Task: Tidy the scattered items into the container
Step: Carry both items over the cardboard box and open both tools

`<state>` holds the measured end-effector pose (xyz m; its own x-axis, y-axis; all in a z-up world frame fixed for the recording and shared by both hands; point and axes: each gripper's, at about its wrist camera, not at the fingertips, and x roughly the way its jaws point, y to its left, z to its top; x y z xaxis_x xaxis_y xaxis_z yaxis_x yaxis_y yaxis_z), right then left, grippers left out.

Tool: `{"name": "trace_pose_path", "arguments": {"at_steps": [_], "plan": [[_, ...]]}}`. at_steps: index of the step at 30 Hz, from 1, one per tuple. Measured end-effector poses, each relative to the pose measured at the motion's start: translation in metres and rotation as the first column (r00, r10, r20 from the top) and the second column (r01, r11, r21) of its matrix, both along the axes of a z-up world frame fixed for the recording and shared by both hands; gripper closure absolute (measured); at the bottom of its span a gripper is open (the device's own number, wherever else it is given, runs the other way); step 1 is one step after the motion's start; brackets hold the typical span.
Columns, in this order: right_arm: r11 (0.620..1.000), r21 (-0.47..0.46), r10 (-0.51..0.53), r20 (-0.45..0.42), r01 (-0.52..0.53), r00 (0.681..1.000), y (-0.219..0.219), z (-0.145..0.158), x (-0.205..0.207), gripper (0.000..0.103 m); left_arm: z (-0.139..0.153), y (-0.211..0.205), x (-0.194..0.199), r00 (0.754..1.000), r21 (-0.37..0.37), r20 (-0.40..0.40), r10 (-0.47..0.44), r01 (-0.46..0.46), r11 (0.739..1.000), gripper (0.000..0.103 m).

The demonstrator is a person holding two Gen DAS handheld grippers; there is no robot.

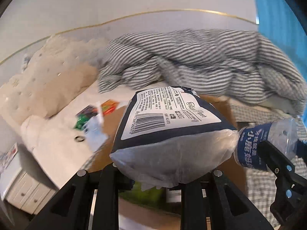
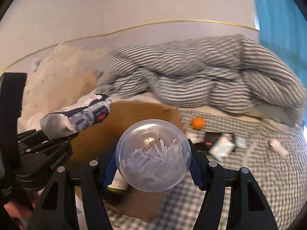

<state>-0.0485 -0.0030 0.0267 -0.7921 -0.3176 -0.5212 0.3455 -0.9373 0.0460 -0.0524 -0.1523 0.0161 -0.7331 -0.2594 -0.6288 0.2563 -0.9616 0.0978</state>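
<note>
Left hand-held gripper (image 1: 163, 174) clamped on tissue pack (image 1: 168, 126); right hand-held gripper (image 2: 153, 164) clamped on clear bottle (image 2: 153, 157), above cardboard box (image 2: 142, 113).

R gripper (image 2: 153, 164) clamps clear plastic bottle (image 2: 153, 156), blue pads (image 2: 195, 170) on both sides, over cardboard box (image 2: 122, 118). L of box, L gripper (image 2: 57, 136) holds tissue pack (image 2: 76, 117). R of box: orange ball (image 2: 198, 123) on checked sheet (image 2: 259, 172). Striped duvet (image 2: 201, 76) behind box.
</note>
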Motion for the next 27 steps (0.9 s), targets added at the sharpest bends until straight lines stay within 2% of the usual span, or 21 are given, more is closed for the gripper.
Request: {"name": "trace_pose_path", "arguments": {"at_steps": [4, 6, 7, 8, 9, 10, 13, 17, 21, 25, 27], "plan": [[0.996, 0.052, 0.072, 0.004, -0.072, 0.997, -0.039, -0.005, -0.007, 0.040, -0.016, -0.025, -0.003, 0.999, 0.028, 0.040, 0.036, -0.037, 0.999, 0.081], [0.993, 0.087, 0.075, 0.007, -0.075, 0.997, -0.051, -0.010, -0.011, 0.039, -0.025, -0.031, -0.006, 0.997, 0.037, 0.067, 0.037, -0.039, 0.999, 0.075], [0.992, 0.112, 0.061, 0.004, -0.061, 0.998, -0.054, -0.013, -0.011, 0.034, -0.028, -0.032, -0.007, 0.996, 0.036, 0.077, 0.037, -0.040, 0.999, 0.072], [0.990, 0.135, 0.043, -0.004, -0.042, 0.999, -0.054, -0.015, -0.011, 0.030, -0.029, -0.033, -0.006, 0.996, 0.031, 0.080, 0.042, -0.045, 0.999, 0.060], [0.989, 0.143, 0.030, -0.017, -0.027, 0.999, -0.051, -0.015, -0.009, 0.020, -0.030, -0.035, -0.005, 0.995, 0.025, 0.081, 0.050, -0.052, 0.998, 0.047], [0.990, 0.139, 0.023, -0.029, -0.019, 0.999, -0.048, -0.014, -0.008, 0.011, -0.029, -0.036, -0.002, 0.996, 0.026, 0.075, 0.052, -0.054, 0.998, 0.044], [0.997, 0.082, 0.019, -0.050, -0.014, 0.999, -0.026, -0.003, 0.002, 0.010, -0.025, -0.031, 0.000, 0.998, 0.044, 0.063, 0.027, -0.030, 0.999, 0.043], [0.999, 0.042, -0.015, -0.086, 0.019, 0.996, 0.006, 0.015, 0.012, 0.010, -0.014, -0.004, 0.002, 0.999, 0.027, 0.038, -0.037, 0.036, 0.999, 0.041], [0.994, 0.019, -0.109, -0.122, 0.112, 0.987, 0.057, 0.027, 0.020, 0.008, -0.003, 0.029, 0.011, 0.993, 0.014, -0.014, -0.120, 0.120, 0.993, 0.014], [0.967, 0.021, -0.251, -0.117, 0.255, 0.961, 0.125, 0.017, 0.023, 0.006, 0.002, 0.070, 0.020, 0.976, -0.004, -0.063, -0.207, 0.207, 0.978, 0.005], [0.948, 0.032, -0.312, -0.079, 0.315, 0.947, 0.162, 0.005, 0.022, 0.006, 0.001, 0.090, 0.021, 0.967, -0.005, -0.075, -0.245, 0.245, 0.969, 0.002]]}}
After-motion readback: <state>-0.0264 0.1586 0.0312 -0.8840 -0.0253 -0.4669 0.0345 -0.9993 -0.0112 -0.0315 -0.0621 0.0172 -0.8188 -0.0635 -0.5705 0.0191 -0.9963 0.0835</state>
